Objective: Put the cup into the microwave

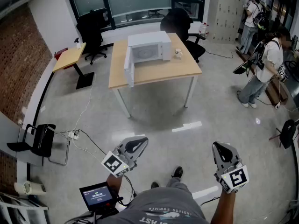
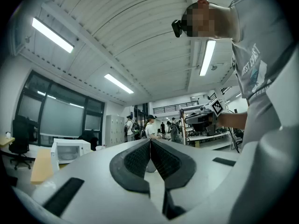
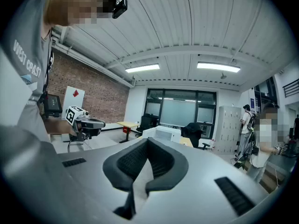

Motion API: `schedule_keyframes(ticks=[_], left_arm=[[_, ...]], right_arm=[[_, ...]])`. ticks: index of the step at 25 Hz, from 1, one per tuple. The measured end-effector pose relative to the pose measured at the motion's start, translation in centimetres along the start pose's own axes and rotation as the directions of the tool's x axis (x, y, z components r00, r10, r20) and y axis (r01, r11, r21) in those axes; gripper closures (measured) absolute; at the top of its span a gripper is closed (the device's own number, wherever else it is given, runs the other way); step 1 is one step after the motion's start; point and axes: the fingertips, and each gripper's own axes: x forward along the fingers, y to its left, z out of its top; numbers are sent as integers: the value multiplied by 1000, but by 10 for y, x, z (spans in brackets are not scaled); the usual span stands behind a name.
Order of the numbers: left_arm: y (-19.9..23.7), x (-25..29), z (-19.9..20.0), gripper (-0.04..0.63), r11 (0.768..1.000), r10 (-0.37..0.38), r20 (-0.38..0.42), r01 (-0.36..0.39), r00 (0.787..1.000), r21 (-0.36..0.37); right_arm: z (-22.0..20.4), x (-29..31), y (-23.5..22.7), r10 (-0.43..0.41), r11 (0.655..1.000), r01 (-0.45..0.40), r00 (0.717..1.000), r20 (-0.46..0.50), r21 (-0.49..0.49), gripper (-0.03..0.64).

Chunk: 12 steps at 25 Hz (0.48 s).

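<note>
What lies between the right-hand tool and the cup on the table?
In the head view, only floor with a white tape strip, then bare tabletop, separates the right tool from the cup.

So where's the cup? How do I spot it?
Find the bigger wooden table in the middle of the room. A white microwave sits on it with its door open. The cup is the only small pale thing there, just right of the microwave.
</note>
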Motion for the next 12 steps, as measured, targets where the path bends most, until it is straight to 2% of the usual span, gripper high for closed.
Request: schedule_keyframes(ticks=[12], left_arm=[[21,33,-13,574,1000,14,-22,-14,1000,-6]], right_arm=[[-15,26,-36,7,999,-7,1000,3,36,598]])
